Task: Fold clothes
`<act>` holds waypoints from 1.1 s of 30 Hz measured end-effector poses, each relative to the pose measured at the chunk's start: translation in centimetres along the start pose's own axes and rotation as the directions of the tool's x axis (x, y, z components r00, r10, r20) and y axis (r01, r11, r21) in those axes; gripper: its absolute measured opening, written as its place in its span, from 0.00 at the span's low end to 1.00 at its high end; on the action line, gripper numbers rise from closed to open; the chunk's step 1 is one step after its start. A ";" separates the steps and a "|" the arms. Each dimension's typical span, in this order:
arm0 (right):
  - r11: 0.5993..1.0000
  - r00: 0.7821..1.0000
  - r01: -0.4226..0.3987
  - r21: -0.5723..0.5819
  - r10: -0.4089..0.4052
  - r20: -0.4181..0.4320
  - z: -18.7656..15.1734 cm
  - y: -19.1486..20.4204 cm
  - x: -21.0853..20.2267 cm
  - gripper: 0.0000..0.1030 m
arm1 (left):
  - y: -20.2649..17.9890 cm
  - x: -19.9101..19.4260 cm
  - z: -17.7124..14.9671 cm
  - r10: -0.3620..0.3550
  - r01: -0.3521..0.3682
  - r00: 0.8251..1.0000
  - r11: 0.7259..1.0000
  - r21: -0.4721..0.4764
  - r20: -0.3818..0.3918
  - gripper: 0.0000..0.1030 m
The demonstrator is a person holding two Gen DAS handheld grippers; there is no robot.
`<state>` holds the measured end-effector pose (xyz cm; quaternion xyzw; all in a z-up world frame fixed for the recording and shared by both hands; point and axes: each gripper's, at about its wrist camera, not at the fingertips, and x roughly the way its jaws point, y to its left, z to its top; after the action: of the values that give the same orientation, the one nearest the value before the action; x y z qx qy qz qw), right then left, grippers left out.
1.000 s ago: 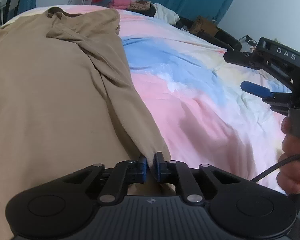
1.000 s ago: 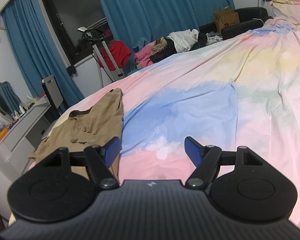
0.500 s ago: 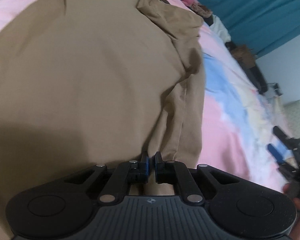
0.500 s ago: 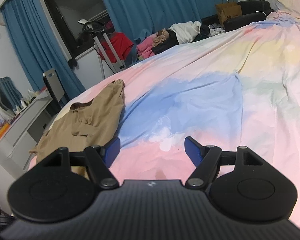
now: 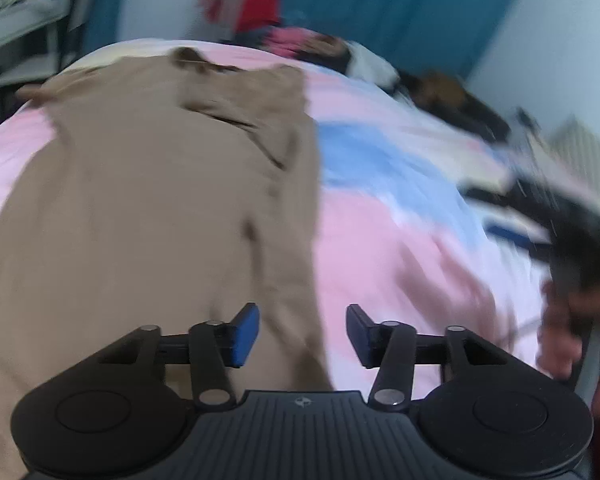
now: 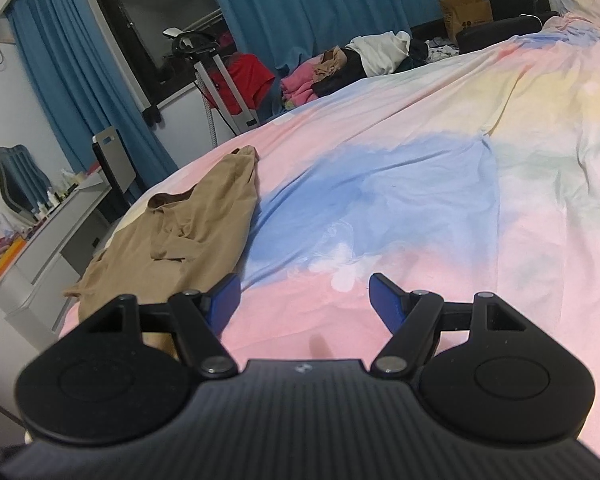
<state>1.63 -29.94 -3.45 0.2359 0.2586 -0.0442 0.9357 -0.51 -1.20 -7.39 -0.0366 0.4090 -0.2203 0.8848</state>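
A tan garment (image 5: 148,216) lies spread on the pastel bedsheet (image 5: 380,240), its right side folded inward along a straight edge. My left gripper (image 5: 302,334) hovers above that edge near the hem, its jaws opening, with no cloth pinched between the blue pads. The left wrist view is blurred by motion. In the right wrist view the same tan garment (image 6: 192,232) lies at the left, and my right gripper (image 6: 304,300) stands open over bare pink sheet (image 6: 380,220), to the right of the garment. The right gripper (image 5: 540,220) also shows blurred at the right, held by a hand (image 5: 560,332).
A pile of clothes (image 6: 352,64) lies beyond the far side of the bed. Blue curtains (image 6: 320,4), a red item on a stand (image 6: 244,80) and a white desk (image 6: 56,232) stand around the bed. A paper bag (image 6: 464,10) sits at the back right.
My left gripper let go of the tan garment's edge, opened and pulled back and up. The folded side now lies flat on the garment. The right gripper hardly moved.
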 end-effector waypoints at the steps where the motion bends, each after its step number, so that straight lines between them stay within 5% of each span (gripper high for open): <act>1: 1.000 1.000 -0.001 -0.003 0.001 -0.001 0.0 0.1 0.0 0.70 | -0.9 0.7 -0.4 0.028 -0.028 1.000 0.999 0.042 -0.009 0.55; 4: 1.000 1.000 0.007 -0.014 -0.007 -0.003 -0.1 0.1 -0.1 0.70 | -1.5 2.6 -1.5 0.138 -0.134 0.990 0.987 0.084 -0.037 0.53; 7: 1.000 1.000 0.019 -0.009 -0.019 -0.006 -0.1 0.0 -0.1 0.70 | -1.0 3.3 -2.1 0.150 -0.146 0.988 0.985 0.088 -0.039 0.46; 10: 1.000 1.000 0.023 -0.002 -0.023 -0.012 -0.2 -0.1 0.2 0.70 | -0.2 2.7 -2.1 0.117 -0.116 0.993 0.992 0.053 -0.017 0.11; 11: 1.000 1.000 0.024 -0.004 -0.024 -0.015 -0.2 0.0 0.3 0.70 | 0.4 2.2 -2.0 0.097 -0.096 0.995 0.995 0.022 -0.011 0.06; 15: 0.999 0.999 0.029 -0.017 -0.029 -0.027 -0.5 0.2 0.6 0.70 | 3.5 0.9 -1.0 -0.016 0.018 1.000 0.987 -0.162 0.015 0.05; 20: 0.999 0.999 0.039 -0.022 -0.039 -0.037 -0.7 0.4 1.0 0.70 | 8.2 -1.6 -0.2 -0.071 0.083 0.996 0.931 -0.357 0.045 0.05; 23: 0.999 0.998 0.032 -0.025 -0.033 -0.047 -0.7 0.5 1.3 0.70 | 9.9 -1.5 -0.1 0.013 -0.012 1.000 0.919 -0.394 0.000 0.05; 27: 1.000 0.997 -0.004 0.013 0.005 -0.080 -0.7 0.4 1.8 0.70 | 9.5 -0.7 -0.2 0.160 -0.171 0.985 0.937 -0.303 -0.060 0.09; 33: 0.994 0.987 -0.091 0.065 0.098 -0.125 0.6 1.3 3.4 0.70 | 7.2 -3.3 0.2 0.242 -0.232 0.970 0.950 -0.207 0.022 0.29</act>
<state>5.07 -28.92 -4.20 0.2780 0.3050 0.0078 0.9109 0.36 6.64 -6.66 -0.0826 0.4096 -0.0687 0.9059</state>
